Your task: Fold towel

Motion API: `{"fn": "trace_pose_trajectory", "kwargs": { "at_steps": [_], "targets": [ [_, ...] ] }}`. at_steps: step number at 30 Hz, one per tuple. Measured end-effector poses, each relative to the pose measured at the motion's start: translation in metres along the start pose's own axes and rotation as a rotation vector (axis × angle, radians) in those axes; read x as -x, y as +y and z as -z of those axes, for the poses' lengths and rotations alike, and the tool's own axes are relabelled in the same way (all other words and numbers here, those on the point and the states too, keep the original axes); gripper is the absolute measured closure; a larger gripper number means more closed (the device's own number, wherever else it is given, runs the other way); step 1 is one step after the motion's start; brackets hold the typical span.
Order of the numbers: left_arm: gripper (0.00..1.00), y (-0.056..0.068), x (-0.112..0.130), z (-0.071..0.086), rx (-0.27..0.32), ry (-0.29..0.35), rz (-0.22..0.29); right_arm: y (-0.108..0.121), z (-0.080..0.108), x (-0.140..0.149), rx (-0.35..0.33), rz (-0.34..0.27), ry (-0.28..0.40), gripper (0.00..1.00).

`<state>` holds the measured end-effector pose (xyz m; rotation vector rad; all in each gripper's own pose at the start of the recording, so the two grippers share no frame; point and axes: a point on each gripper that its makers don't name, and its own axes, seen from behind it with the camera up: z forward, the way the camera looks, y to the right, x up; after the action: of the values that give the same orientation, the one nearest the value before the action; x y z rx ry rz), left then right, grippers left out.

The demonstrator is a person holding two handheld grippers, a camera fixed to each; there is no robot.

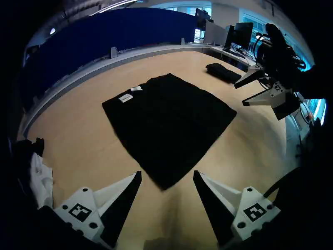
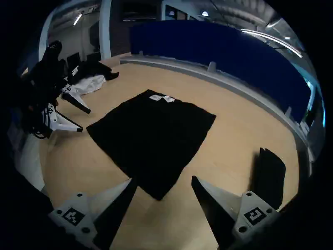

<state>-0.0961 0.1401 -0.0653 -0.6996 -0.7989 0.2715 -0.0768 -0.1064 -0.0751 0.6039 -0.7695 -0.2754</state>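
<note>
A black towel [image 1: 168, 123] lies flat on the wooden table [image 1: 83, 141], with white labels [image 1: 126, 98] near one corner. My left gripper [image 1: 167, 183] hangs open just above the towel's near corner. In the same view my right gripper [image 1: 249, 93] hovers open past the towel's far right side. From the right gripper view the towel [image 2: 152, 133] spreads out ahead, its labels [image 2: 162, 98] at the far corner. My right gripper [image 2: 162, 187] stands open over the near corner there. My left gripper [image 2: 81, 121], held by a hand, shows open at the towel's left.
A folded black cloth [image 1: 223, 71] lies at the far right of the table, seen also as a dark stack [image 2: 268, 171]. White cloth [image 1: 41, 179] and a dark item lie at the left edge. A blue partition [image 1: 104, 33] backs the table; monitors [image 1: 241, 33] stand beyond.
</note>
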Motion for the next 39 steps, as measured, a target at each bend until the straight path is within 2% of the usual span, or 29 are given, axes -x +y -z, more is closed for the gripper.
{"fn": "trace_pose_trajectory", "kwargs": {
  "at_steps": [5, 10, 17, 21, 29, 35, 39],
  "targets": [
    [0.08, 0.0, 0.01, -0.007, 0.004, -0.027, 0.009, -0.002, -0.005, 0.017, -0.011, 0.005, -0.036, 0.0],
    [0.08, -0.004, 0.016, -0.008, -0.011, -0.05, 0.008, -0.004, -0.011, 0.027, -0.021, -0.009, -0.062, 0.03],
    [0.12, -0.001, 0.025, -0.008, -0.01, -0.079, 0.011, -0.008, -0.02, 0.04, -0.031, -0.03, -0.094, 0.16],
    [0.2, -0.002, 0.027, -0.01, -0.019, -0.079, 0.012, -0.011, -0.022, 0.045, -0.036, -0.041, -0.103, 0.24],
    [0.43, -0.009, 0.029, -0.01, -0.055, -0.086, 0.012, -0.011, -0.026, 0.048, -0.033, -0.055, -0.112, 0.41],
    [0.51, -0.011, 0.028, -0.012, -0.062, -0.09, 0.03, -0.007, -0.028, 0.046, -0.027, -0.08, -0.109, 0.54],
    [0.59, -0.011, 0.027, -0.013, -0.067, -0.093, 0.018, -0.003, -0.028, 0.046, -0.016, -0.07, -0.113, 0.64]
  ]
}}
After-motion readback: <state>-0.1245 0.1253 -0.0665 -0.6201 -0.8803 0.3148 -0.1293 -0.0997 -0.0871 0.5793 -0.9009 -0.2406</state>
